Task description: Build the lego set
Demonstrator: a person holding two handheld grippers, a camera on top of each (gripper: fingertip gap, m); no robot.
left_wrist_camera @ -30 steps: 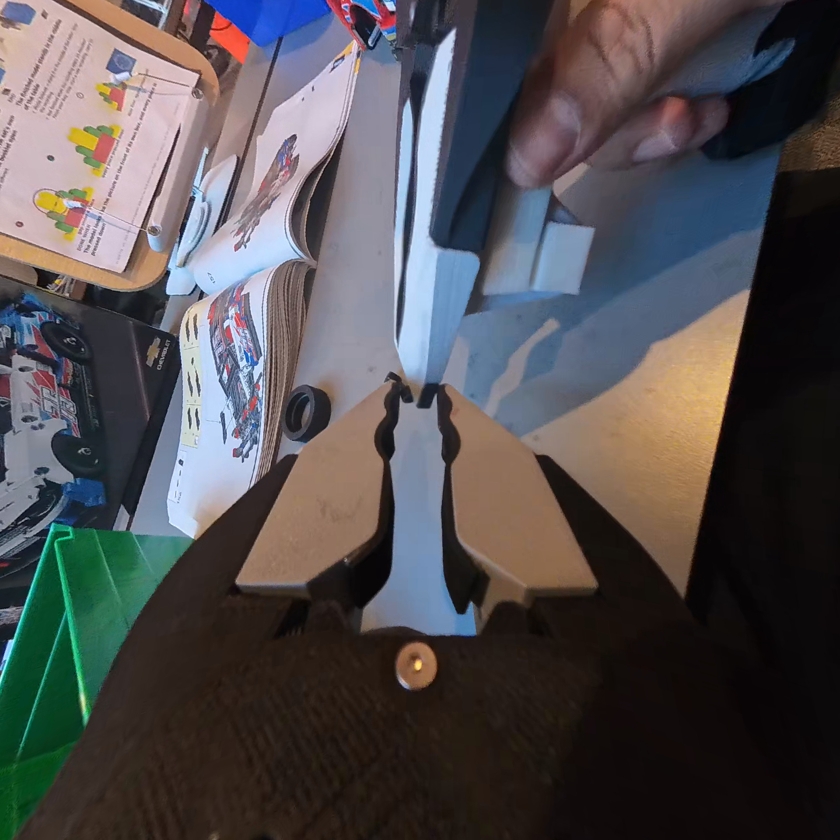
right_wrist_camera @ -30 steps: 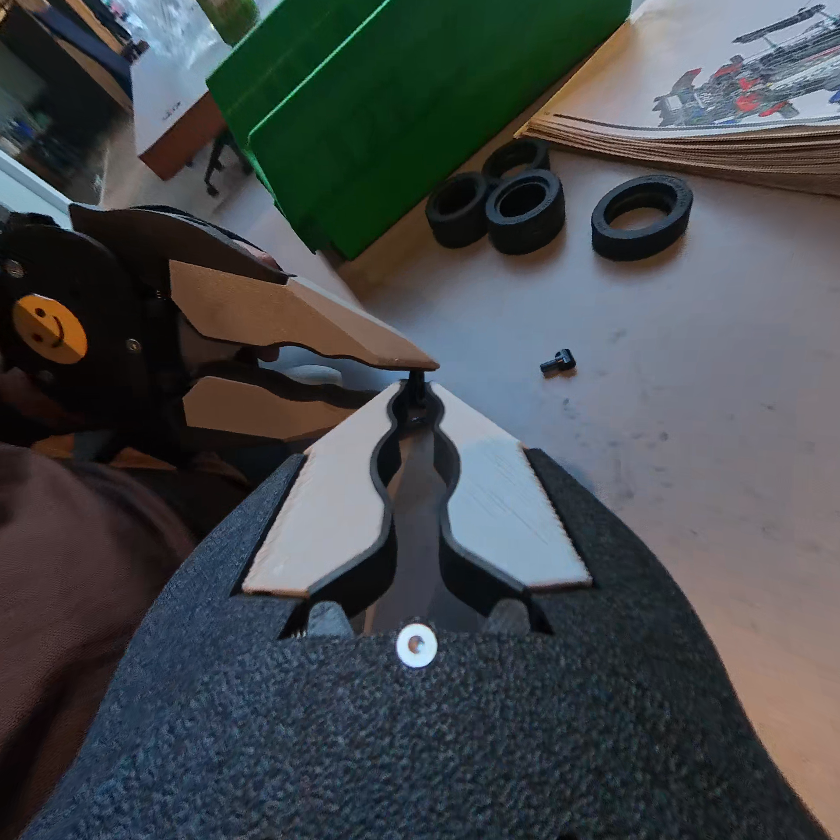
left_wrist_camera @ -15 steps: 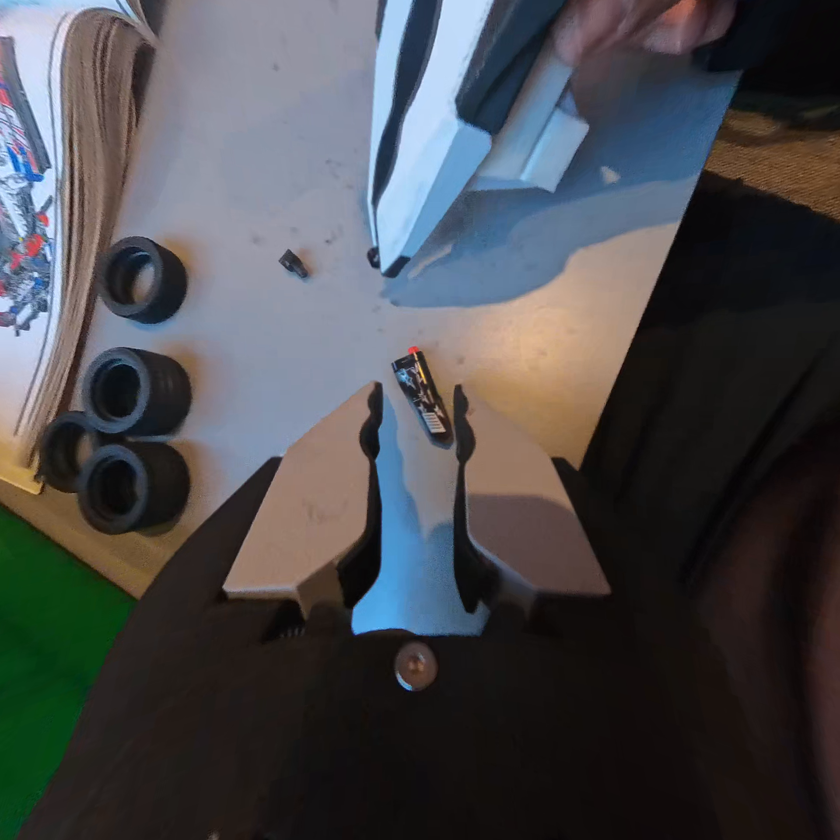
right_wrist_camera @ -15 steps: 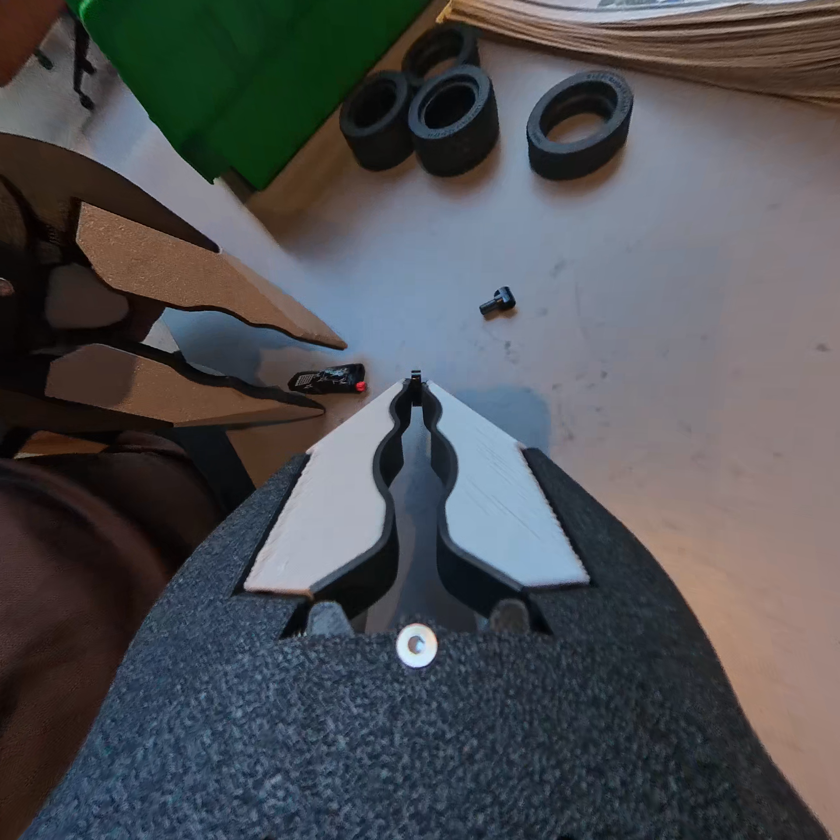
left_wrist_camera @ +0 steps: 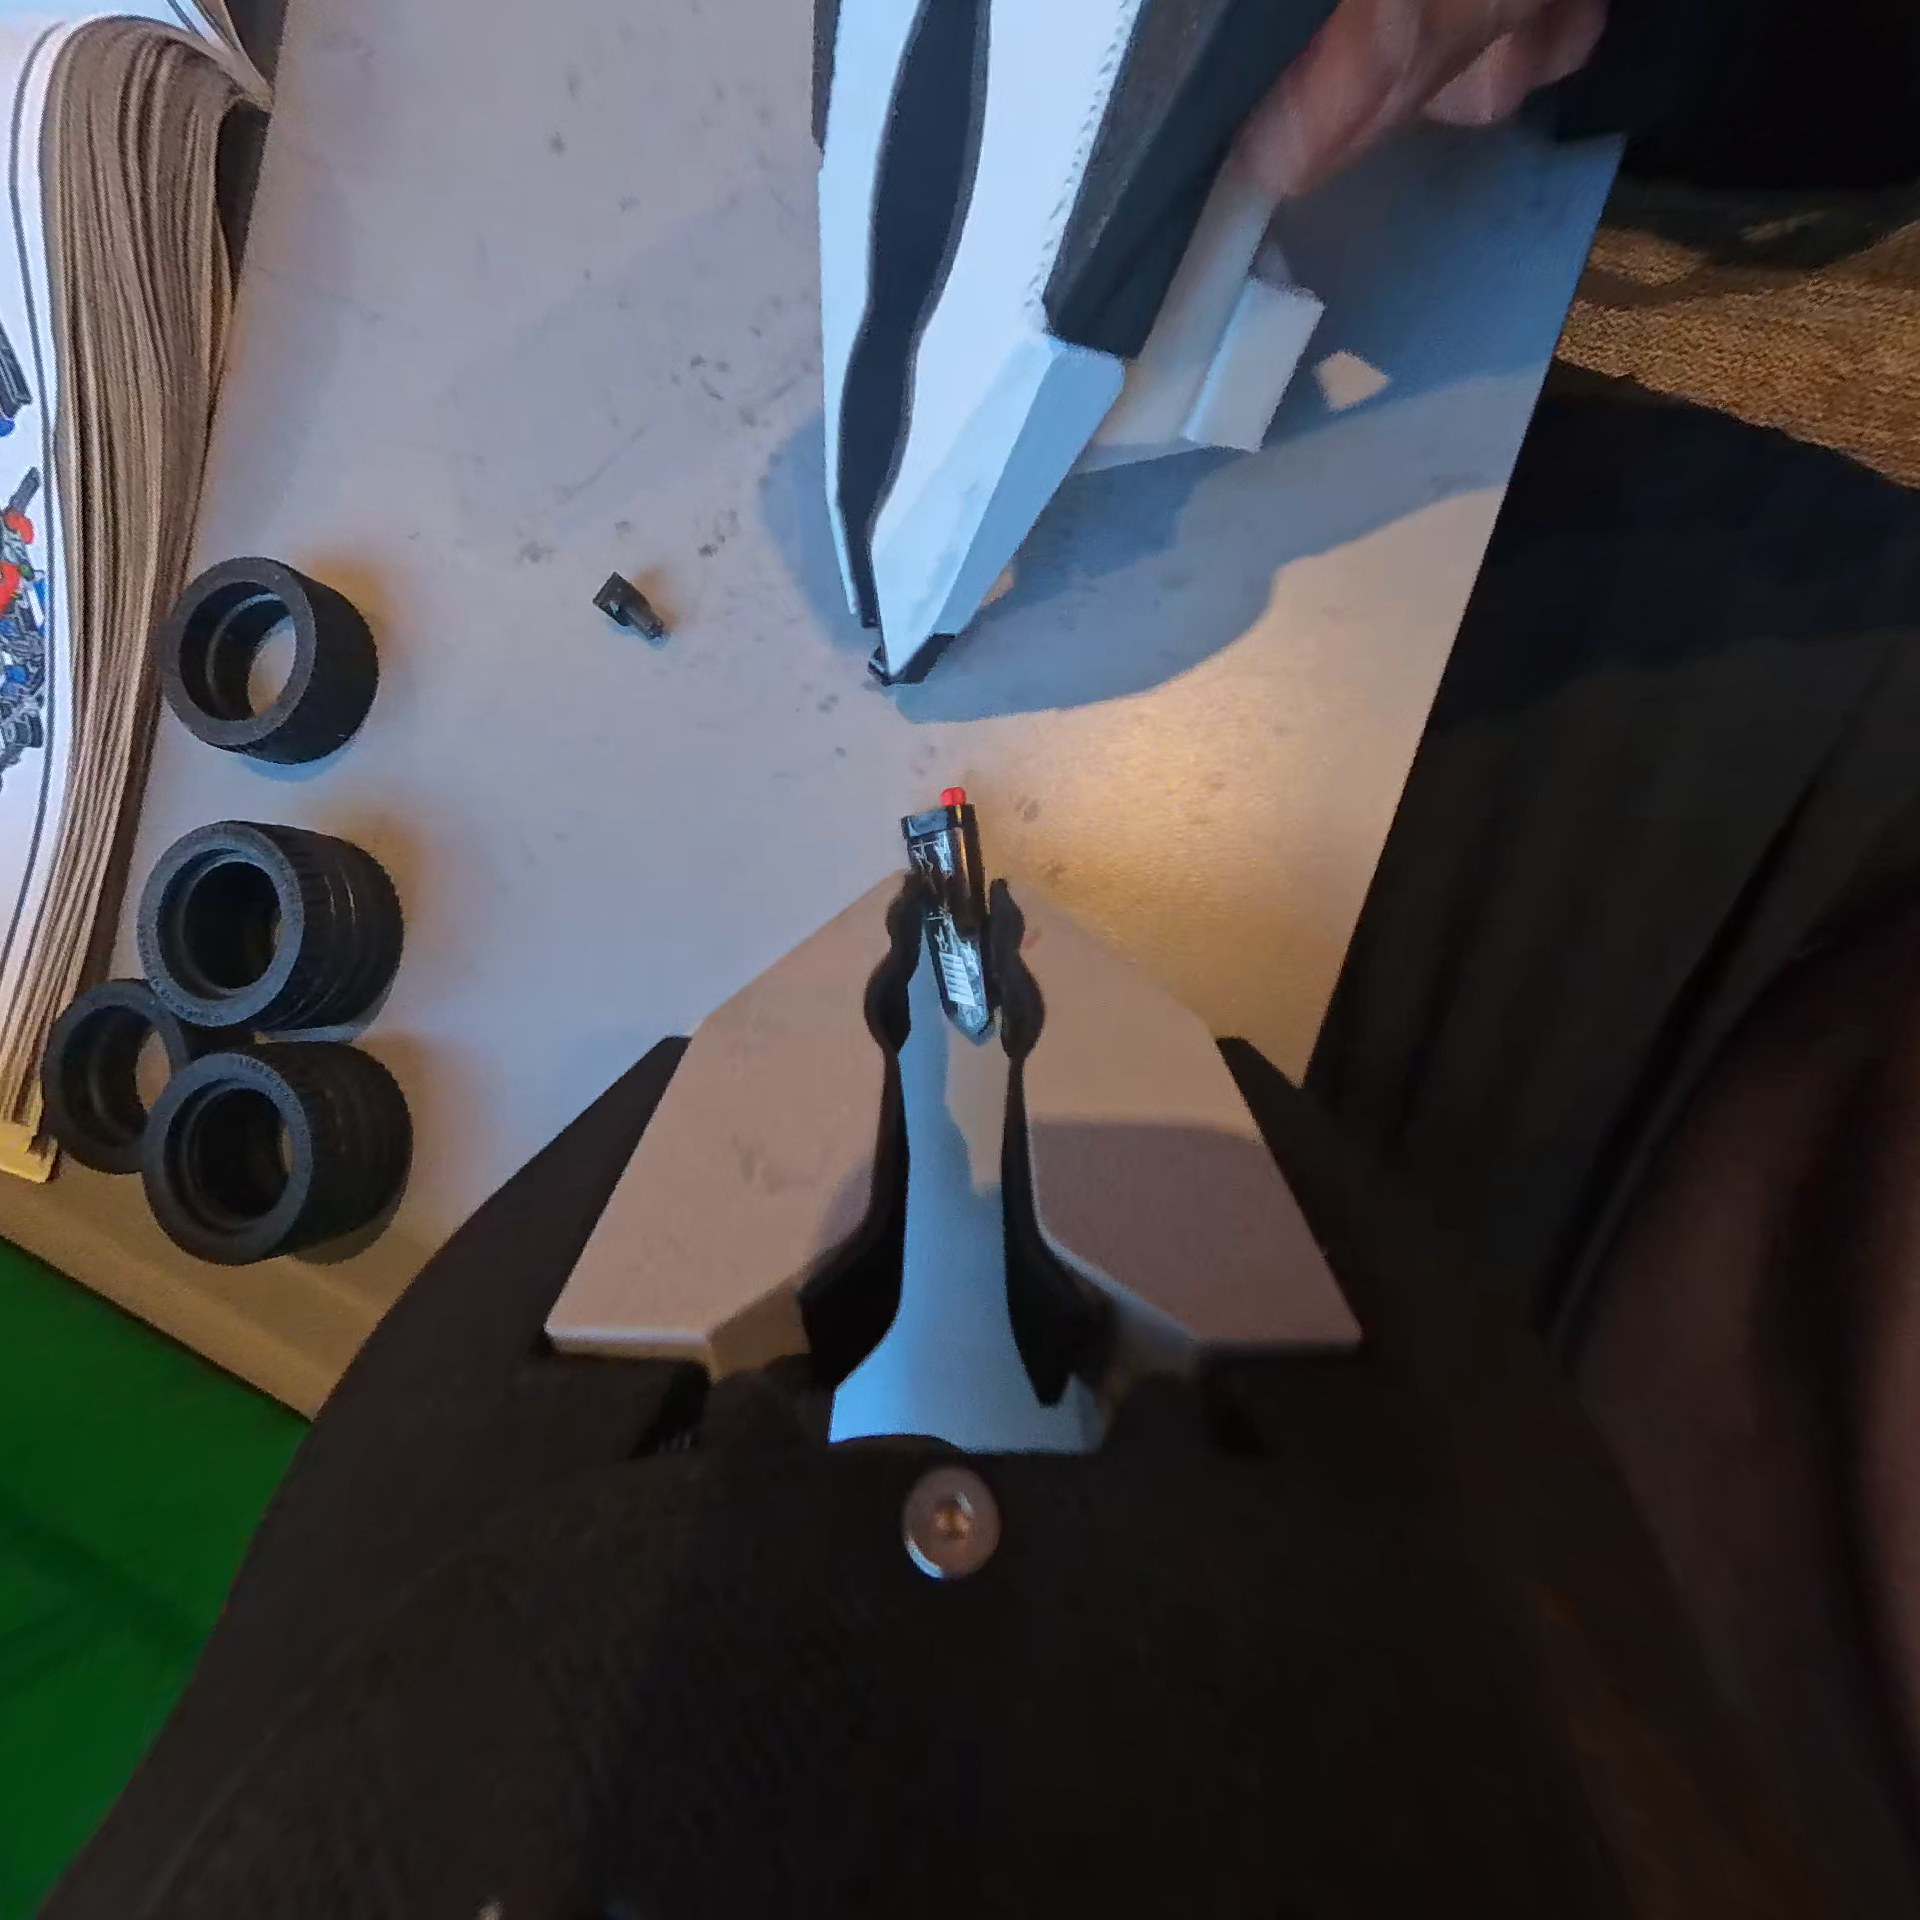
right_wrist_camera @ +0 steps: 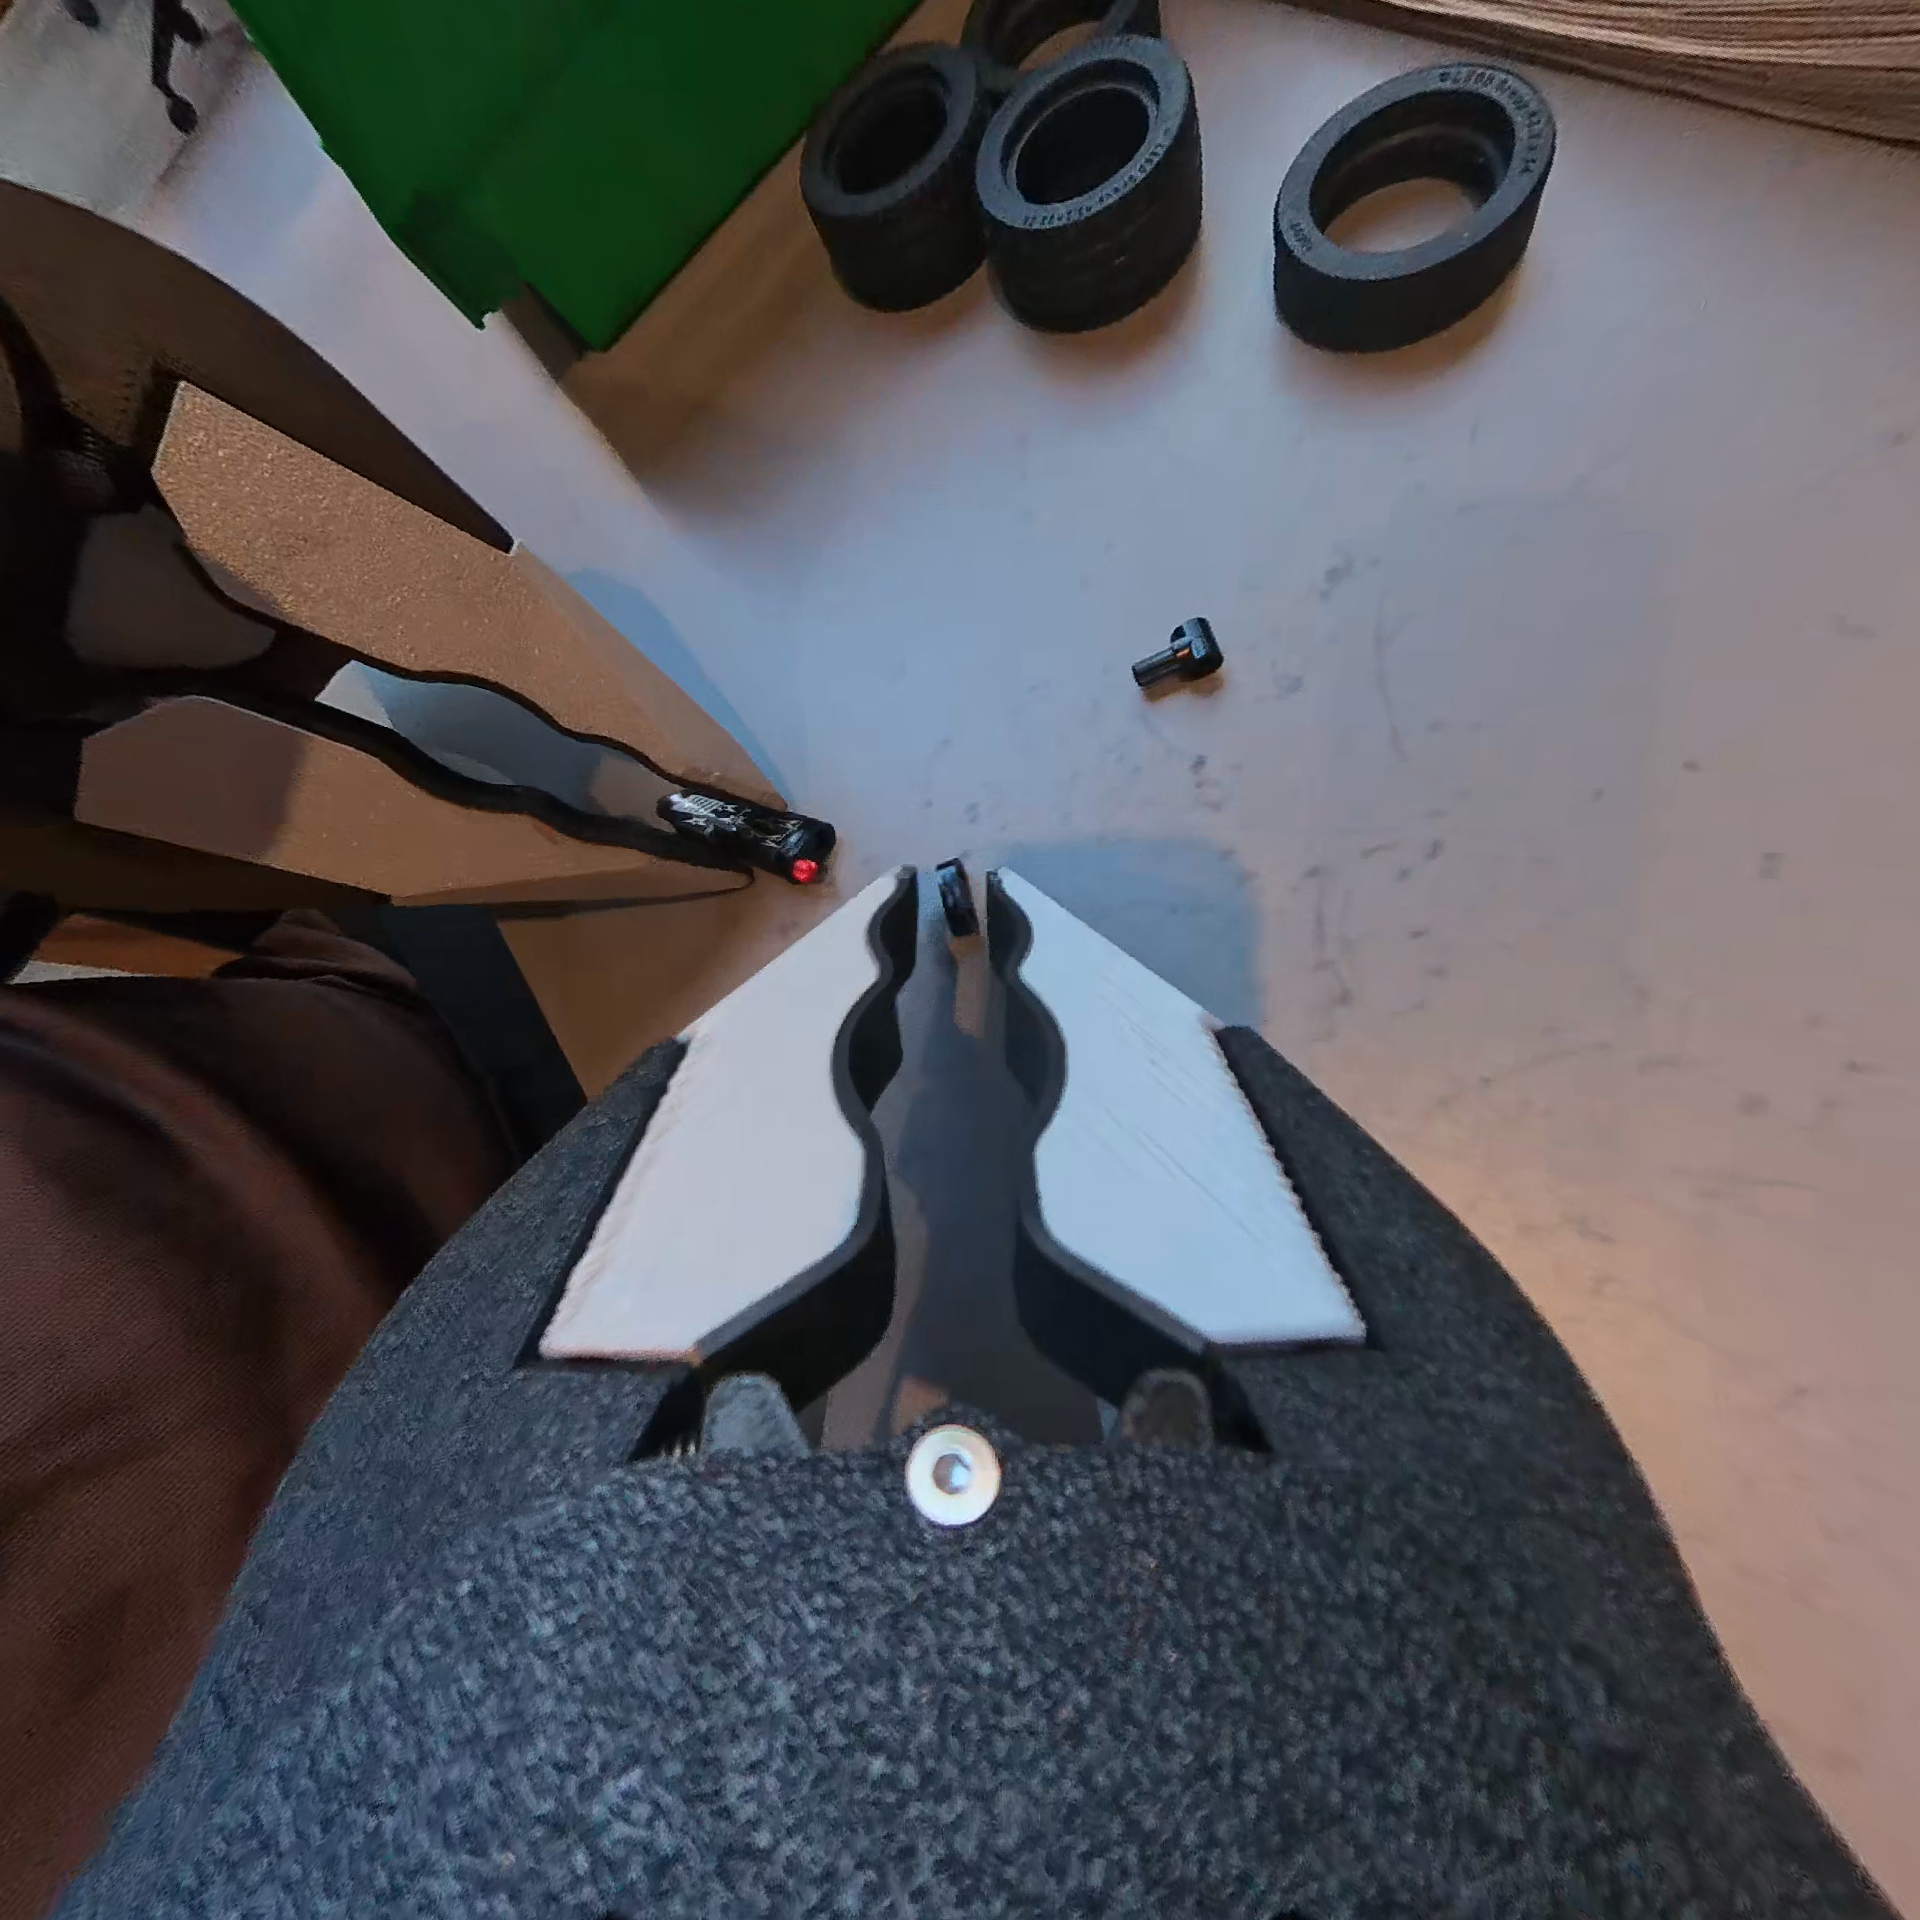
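Counter [left_wrist_camera: 540, 312] is lying mostly bare ahead, tyres [left_wrist_camera: 272, 925] crowding its left edge. Left tool [left_wrist_camera: 951, 914], jaws slightly apart, is straddling a black printed lego piece [left_wrist_camera: 951, 925], red-tipped.

Right view: right tool [right_wrist_camera: 951, 894] is bracketing a small black pin [right_wrist_camera: 954, 902], grip unclear; peg [right_wrist_camera: 1179, 665] lying well apart.

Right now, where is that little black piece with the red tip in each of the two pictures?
Left wrist view: black piece with the red tip, centre, between the left tongs' tips.
Right wrist view: same piece, left of centre, at those tongs' tips.
Shared landmark: small black pin lying loose on the table.
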